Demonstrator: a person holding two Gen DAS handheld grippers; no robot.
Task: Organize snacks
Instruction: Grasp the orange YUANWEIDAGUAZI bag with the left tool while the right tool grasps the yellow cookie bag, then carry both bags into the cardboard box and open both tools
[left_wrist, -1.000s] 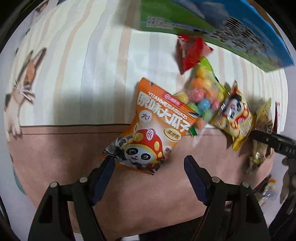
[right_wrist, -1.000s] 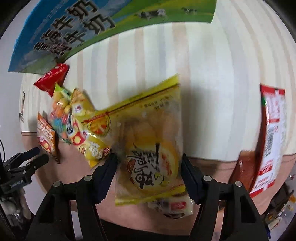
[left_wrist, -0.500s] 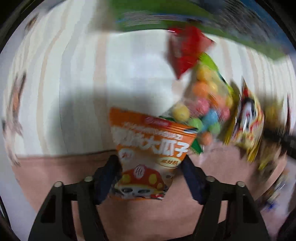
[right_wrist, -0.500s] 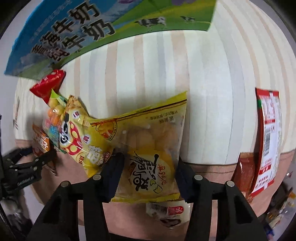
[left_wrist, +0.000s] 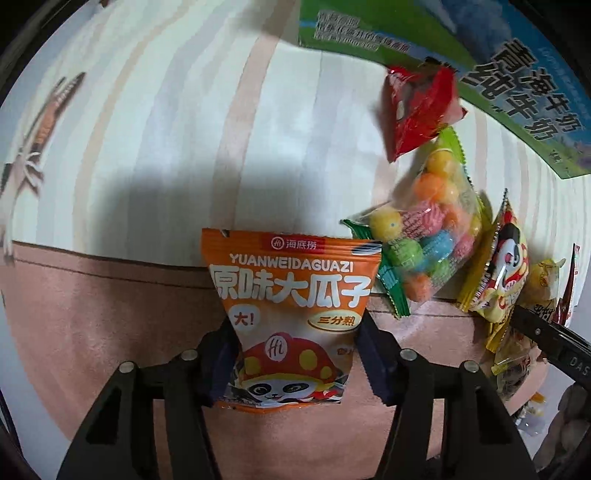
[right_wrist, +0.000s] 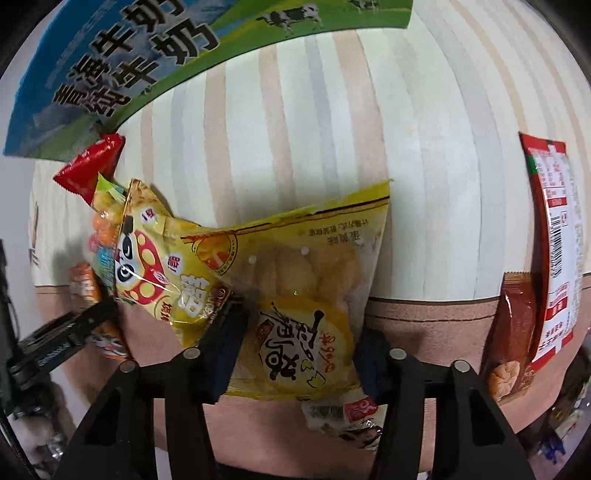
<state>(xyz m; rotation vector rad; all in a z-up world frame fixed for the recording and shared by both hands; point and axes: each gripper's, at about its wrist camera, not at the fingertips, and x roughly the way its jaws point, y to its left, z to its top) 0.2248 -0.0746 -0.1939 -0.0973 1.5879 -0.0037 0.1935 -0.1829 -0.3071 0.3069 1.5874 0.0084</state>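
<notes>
Your left gripper (left_wrist: 295, 354) sits at the bottom centre of its view, pointing down at the striped cloth (left_wrist: 177, 140) on the surface. Its fingers (left_wrist: 373, 354) are closing, and both already press the sides of the orange seed packet (left_wrist: 291, 295), which stands between them in the lower middle of the frame. To the right of that packet lies the clear bag of coloured candy balls (left_wrist: 428, 229), with a red packet (left_wrist: 417, 110) above it in the upper right. Further right is a yellow panda packet (left_wrist: 498, 266), and the blue and green milk carton (left_wrist: 498, 66) fills the top right corner.

In the right wrist view, that milk carton (right_wrist: 129, 59) is at the upper left, the red packet (right_wrist: 88, 166) below it, and the panda packet (right_wrist: 147, 258) at centre left. Your right gripper (right_wrist: 299, 343) is at the bottom centre, its fingers (right_wrist: 225, 347) pinching the yellow pastry bag (right_wrist: 306, 288) at its lower half. A small white and red packet (right_wrist: 343, 417) lies under that bag. At the right edge lie a brown bread packet (right_wrist: 513, 332) and a red and white packet (right_wrist: 554, 240).
</notes>
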